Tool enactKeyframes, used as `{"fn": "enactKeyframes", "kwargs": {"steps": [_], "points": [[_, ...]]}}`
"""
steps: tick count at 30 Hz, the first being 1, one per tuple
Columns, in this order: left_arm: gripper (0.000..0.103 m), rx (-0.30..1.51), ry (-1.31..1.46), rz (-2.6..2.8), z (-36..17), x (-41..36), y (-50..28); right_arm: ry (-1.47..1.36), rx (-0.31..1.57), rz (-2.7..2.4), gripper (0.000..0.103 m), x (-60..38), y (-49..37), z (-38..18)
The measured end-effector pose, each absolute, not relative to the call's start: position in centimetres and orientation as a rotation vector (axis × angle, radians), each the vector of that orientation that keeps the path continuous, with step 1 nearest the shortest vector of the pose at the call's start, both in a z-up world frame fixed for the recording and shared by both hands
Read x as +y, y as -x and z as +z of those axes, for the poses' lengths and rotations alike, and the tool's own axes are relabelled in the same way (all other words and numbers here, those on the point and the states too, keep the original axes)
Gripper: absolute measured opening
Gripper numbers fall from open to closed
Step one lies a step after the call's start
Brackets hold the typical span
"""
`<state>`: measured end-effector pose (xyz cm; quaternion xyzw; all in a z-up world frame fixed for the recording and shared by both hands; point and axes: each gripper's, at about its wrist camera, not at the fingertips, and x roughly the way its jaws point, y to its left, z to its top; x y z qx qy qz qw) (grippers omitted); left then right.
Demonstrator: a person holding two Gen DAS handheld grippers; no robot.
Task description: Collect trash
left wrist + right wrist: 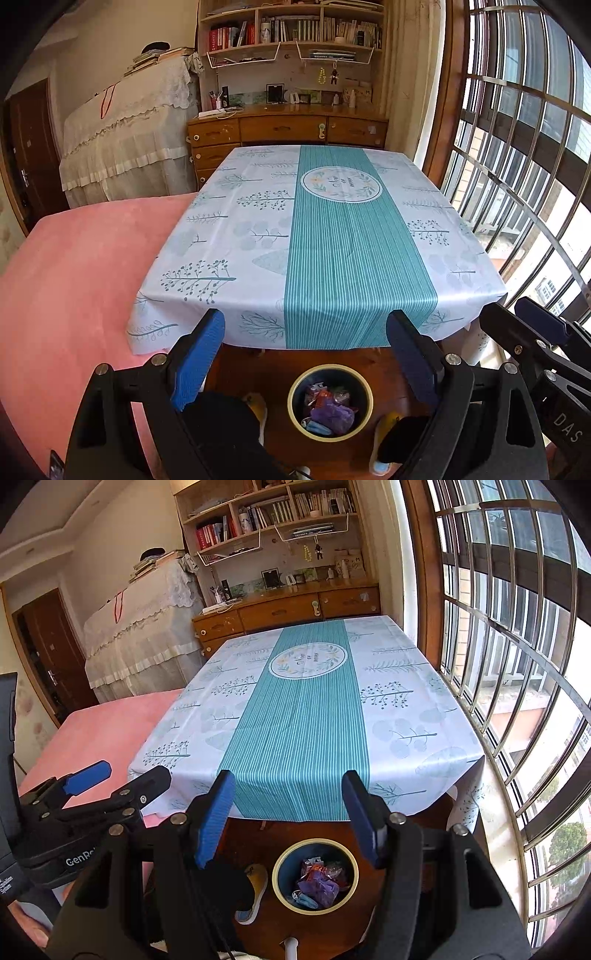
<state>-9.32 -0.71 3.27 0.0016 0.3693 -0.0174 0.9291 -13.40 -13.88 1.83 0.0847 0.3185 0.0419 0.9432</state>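
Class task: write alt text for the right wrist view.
An open, empty right hand-held gripper hangs above a bin of wrappers on the floor. Beyond lies a table under a teal-striped cloth.

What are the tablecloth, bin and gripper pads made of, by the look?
Tablecloth: likely vinyl or coated fabric; smooth printed surface, faint sheen, crisp creases at the hanging corners.
Bin: probably plastic or painted metal, cannot tell which; smooth dark blue wall, cream rim.
Pads: likely rubber or foam; matte blue, ribbed face.
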Motion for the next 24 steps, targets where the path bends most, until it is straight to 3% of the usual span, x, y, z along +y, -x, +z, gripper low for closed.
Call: {"fn": "enactKeyframes", "kwargs": {"steps": [24], "points": [[0.09, 0.753, -0.011, -0.036, 3.46, -1.04, 9.68, -0.167, 0.634, 0.082, 0.057, -14.43, 13.45, 2.35]]}}
